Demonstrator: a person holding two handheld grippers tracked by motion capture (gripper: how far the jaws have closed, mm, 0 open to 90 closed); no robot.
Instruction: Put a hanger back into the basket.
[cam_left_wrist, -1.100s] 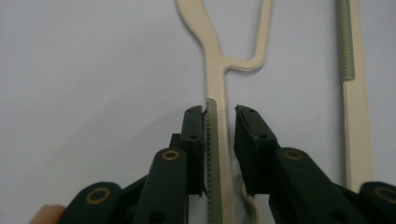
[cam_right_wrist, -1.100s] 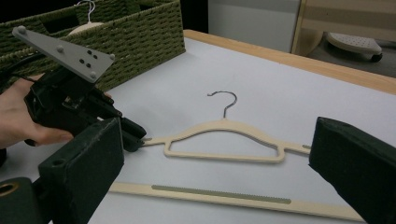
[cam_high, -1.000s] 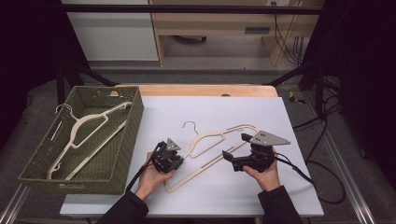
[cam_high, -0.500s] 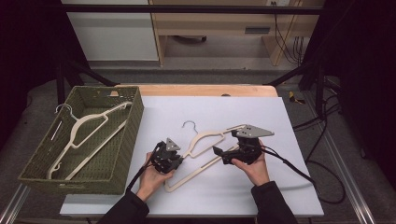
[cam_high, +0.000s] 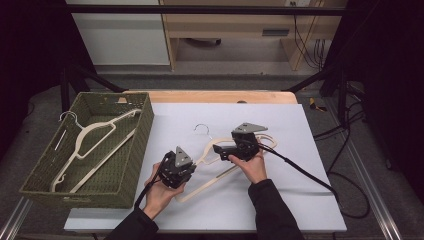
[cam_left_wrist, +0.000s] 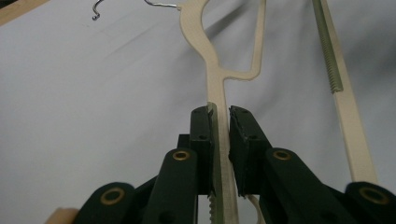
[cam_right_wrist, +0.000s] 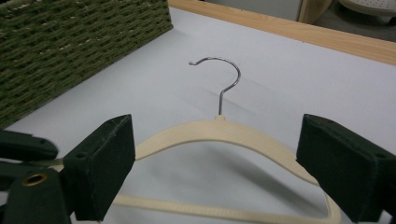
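Right hand-held gripper (cam_high: 218, 149) now closer over cream hanger (cam_high: 209, 151), jaws narrowing.

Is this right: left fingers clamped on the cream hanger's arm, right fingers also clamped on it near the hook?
Half right. The left gripper is clamped on the cream hanger. The right gripper is not: in the right gripper view its fingers stand wide apart either side of the hanger's top below the hook, though they have just been closing.
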